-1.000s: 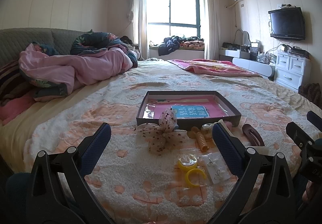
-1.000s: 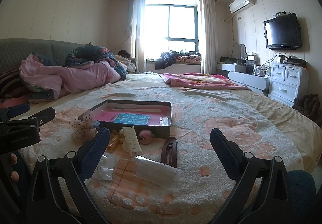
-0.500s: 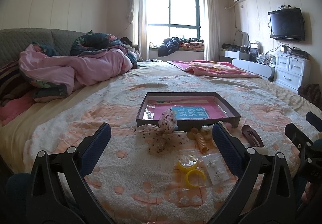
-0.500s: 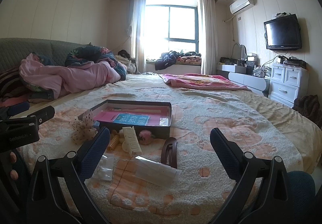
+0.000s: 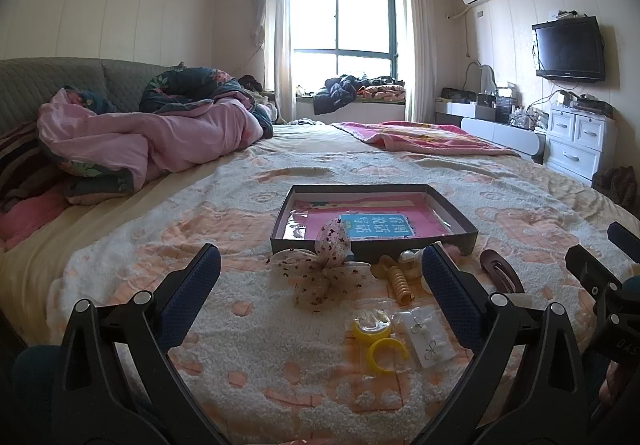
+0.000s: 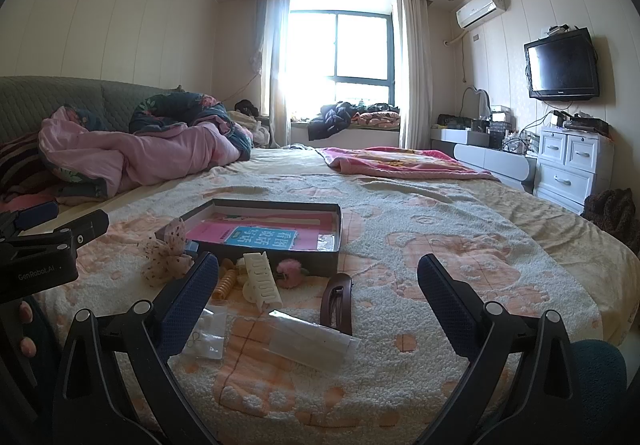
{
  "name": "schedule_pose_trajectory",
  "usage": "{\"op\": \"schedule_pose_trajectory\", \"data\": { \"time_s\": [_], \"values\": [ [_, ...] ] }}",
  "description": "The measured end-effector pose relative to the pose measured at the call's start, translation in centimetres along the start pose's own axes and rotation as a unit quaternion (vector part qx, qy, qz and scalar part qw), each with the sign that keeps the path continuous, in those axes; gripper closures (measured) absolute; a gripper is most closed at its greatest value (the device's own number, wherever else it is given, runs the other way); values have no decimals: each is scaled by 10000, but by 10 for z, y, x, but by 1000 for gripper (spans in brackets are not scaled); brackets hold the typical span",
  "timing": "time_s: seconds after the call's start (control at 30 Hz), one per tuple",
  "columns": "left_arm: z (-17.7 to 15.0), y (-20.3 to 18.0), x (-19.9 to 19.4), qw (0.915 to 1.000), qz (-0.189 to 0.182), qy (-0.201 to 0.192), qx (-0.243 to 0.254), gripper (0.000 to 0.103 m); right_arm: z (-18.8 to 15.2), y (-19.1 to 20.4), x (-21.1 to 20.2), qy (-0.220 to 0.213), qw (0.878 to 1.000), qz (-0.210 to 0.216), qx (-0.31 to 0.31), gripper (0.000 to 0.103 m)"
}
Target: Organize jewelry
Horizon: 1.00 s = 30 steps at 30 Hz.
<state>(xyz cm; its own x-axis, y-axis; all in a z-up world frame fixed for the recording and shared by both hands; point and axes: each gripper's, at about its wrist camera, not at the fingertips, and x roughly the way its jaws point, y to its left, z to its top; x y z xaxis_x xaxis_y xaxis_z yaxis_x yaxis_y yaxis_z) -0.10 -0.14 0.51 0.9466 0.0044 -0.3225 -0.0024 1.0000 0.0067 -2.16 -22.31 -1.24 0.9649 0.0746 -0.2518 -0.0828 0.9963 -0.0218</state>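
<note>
A dark shallow box with a pink lining and a blue card lies on the bed. In front of it lie a dotted fabric bow, an orange spiral hair tie, a cream claw clip, a pink pompom, a brown hair clip, yellow rings, an earring packet and a clear packet. My left gripper is open and empty above the bow. My right gripper hangs open and empty over the brown clip.
The blanket is cream with orange patches. A pink duvet heap lies at the left and a pink throw at the far right. White drawers and a wall television stand at the right.
Both views have shifted only slightly. Both grippers stay open and nothing on the bed has moved.
</note>
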Motion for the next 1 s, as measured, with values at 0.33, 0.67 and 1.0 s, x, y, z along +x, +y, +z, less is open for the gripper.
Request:
{"op": "schedule_pose_trajectory", "data": {
  "time_s": [0.33, 0.67, 1.0],
  "values": [
    [2, 1, 0, 10000, 21, -26, -22, 11, 0, 0, 0, -7, 10000, -4, -3, 6],
    [0, 9, 5, 9999, 118, 17, -109, 11, -1, 1, 1, 23, 10000, 41, -13, 6],
    [1, 28, 14, 9989, 277, 160, -343, 11, 3, 19, 27, 350, 9977, 496, -286, 6]
  ]
}}
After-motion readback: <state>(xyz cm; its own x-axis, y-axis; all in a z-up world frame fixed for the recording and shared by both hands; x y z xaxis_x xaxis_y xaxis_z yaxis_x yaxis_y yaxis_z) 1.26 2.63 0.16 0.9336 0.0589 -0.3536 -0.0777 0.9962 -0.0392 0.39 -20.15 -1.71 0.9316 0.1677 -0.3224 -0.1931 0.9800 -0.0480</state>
